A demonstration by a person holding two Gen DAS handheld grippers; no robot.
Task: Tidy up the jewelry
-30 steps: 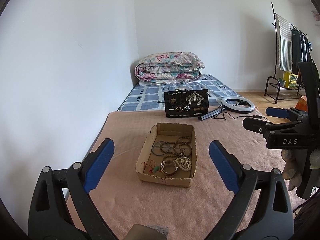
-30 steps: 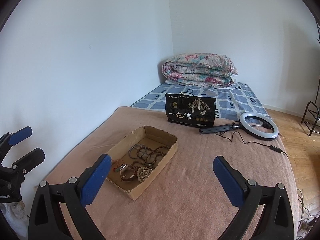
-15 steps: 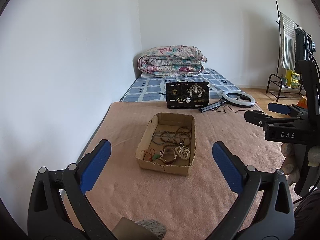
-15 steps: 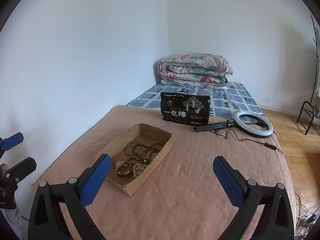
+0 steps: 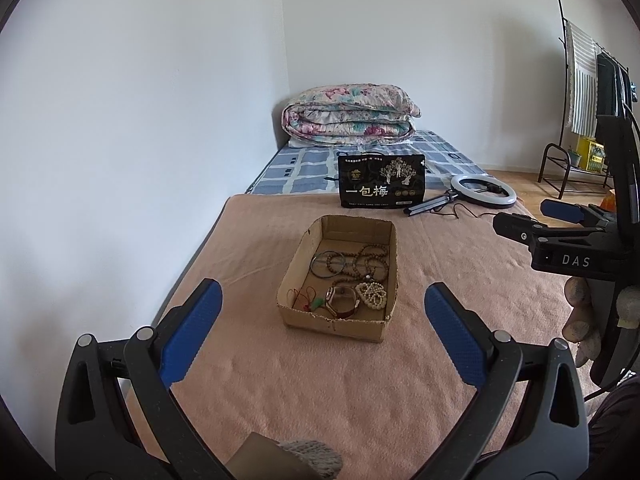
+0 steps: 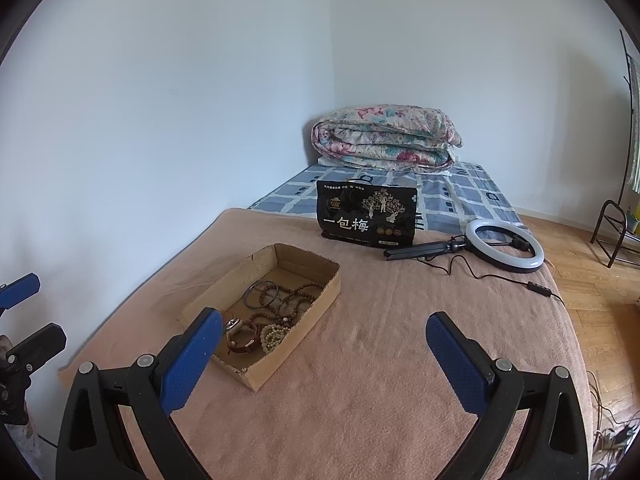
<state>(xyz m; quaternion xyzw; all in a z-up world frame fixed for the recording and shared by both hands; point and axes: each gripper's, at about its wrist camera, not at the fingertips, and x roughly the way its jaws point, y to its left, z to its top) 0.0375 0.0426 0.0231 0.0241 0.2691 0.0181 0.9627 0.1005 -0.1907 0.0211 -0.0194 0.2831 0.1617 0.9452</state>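
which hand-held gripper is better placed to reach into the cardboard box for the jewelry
Probably the left hand-held gripper: the cardboard box sits centred between its open fingers. The right hand-held gripper, also open and empty, has the box off toward its left finger.

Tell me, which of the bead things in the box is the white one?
The cream-white bead bracelet, coiled in the cardboard box at its near corner beside the watch. The other beads are brown.

A box (image 5: 338,276) sits on the blanket (image 5: 360,380) on the bed. Beads (image 5: 362,258), a ring (image 5: 327,263) and a watch (image 5: 342,297) lie in it. Behind it stands a bag (image 5: 381,186), with a ring lamp (image 5: 483,190) to its right.
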